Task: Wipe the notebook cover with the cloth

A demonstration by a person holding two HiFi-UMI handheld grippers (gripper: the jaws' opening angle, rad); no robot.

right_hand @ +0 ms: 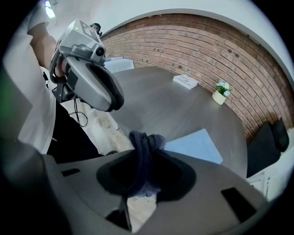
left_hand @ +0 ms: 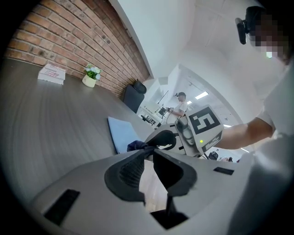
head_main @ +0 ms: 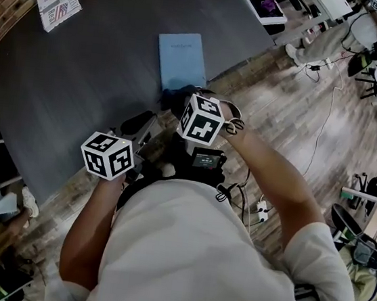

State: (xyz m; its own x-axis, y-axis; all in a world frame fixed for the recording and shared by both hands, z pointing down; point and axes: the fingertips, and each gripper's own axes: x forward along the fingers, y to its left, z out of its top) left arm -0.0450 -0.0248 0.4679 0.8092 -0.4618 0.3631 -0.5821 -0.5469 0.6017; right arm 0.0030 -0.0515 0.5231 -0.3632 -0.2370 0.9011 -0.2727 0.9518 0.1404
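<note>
A light blue notebook lies flat on the dark grey table, near its front edge. My right gripper is shut on a dark blue cloth, which bunches up above the jaws. In the head view the cloth hangs at the table edge just short of the notebook's near end. The notebook shows just beyond the right jaws. My left gripper is shut with nothing in it, held over the floor left of the right gripper. The left gripper view also shows the notebook and the cloth.
A printed booklet lies at the table's far left, and a small flower pot stands by the brick wall. A black chair is beyond the table. Cables run over the wooden floor. People sit at the right.
</note>
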